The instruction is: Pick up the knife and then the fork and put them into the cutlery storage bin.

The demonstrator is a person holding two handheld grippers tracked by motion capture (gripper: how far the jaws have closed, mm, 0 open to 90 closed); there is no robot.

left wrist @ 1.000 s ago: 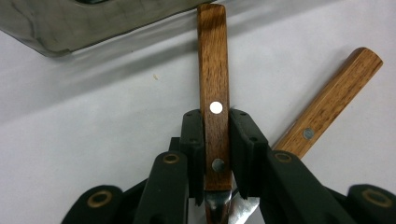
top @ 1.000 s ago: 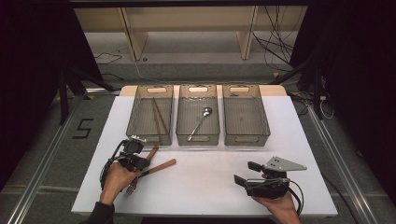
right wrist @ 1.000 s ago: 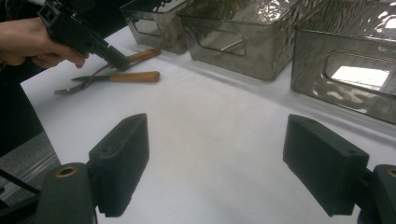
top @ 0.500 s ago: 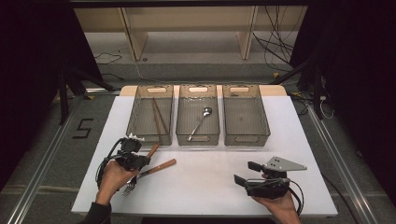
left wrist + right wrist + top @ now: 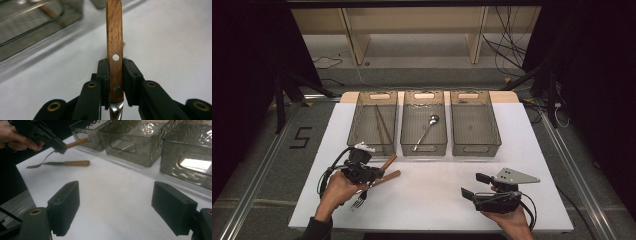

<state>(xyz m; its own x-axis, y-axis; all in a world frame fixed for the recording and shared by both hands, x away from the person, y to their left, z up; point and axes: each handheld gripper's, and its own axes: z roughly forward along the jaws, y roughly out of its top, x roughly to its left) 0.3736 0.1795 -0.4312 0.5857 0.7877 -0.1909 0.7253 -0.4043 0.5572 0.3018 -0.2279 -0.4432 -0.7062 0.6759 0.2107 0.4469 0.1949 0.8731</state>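
**Wooden-handled utensil comes up off the worktop**

Compared with a second ago, the left gripper (image 5: 371, 173) has risen slightly at the near left of the white worktop (image 5: 437, 190), and the wooden-handled utensil (image 5: 114, 50) clamped between its jaws has come up with it. In the left gripper view the pads press both sides of the handle near its rivets, with the metal neck showing just below. A second utensil, a fork with a wooden handle (image 5: 57, 163), lies flat on the worktop just beside it.

The lift suggests the pick-up is done and a carry comes next, probably to one of the three bins at the far side; the left bin (image 5: 373, 122) is nearest.

The right gripper (image 5: 477, 186) rests at the near right, jaws wide apart and grasping nothing.
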